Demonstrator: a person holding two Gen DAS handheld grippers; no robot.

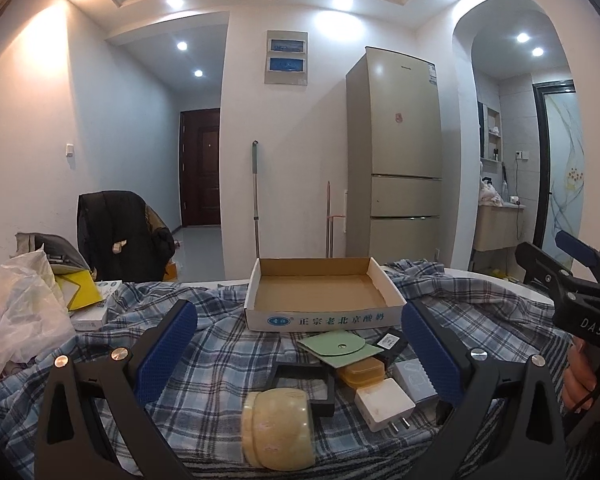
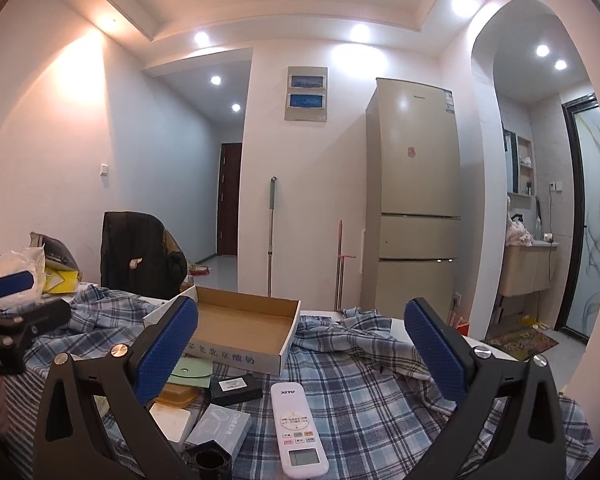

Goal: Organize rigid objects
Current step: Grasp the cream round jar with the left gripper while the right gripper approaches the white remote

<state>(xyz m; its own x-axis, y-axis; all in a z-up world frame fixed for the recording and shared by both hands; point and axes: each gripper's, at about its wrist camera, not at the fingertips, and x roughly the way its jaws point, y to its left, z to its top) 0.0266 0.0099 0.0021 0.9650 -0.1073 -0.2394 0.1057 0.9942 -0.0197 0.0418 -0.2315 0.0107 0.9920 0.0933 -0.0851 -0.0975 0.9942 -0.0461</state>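
Currently at start of sorting: cardboard box (image 1: 320, 294) empty, resting on plaid cloth (image 1: 228, 360) over the table. Nothing yet placed inside.

Left gripper (image 1: 300, 352): jaws spread wide, holding nothing. Positioned over the cluster of items just in front of the box.
Right gripper (image 2: 302, 354): jaws spread wide, holding nothing. Positioned above the white remote control (image 2: 298, 428).

Items awaiting transfer, all outside the box:
- cream cylindrical jar (image 1: 278, 428), lying on its side, nearest the left gripper;
- white plug adapter (image 1: 384, 402), beside the jar;
- green pouch (image 1: 338, 348), overlapping an amber case (image 1: 360, 372);
- black flat box (image 2: 236, 388), left of the remote control.

Likely next move: lower one gripper over a single item, centre the jaws across its narrow sides, close, then lift clear toward the box. Jar probably prone to rolling; approach across its curved body with care.
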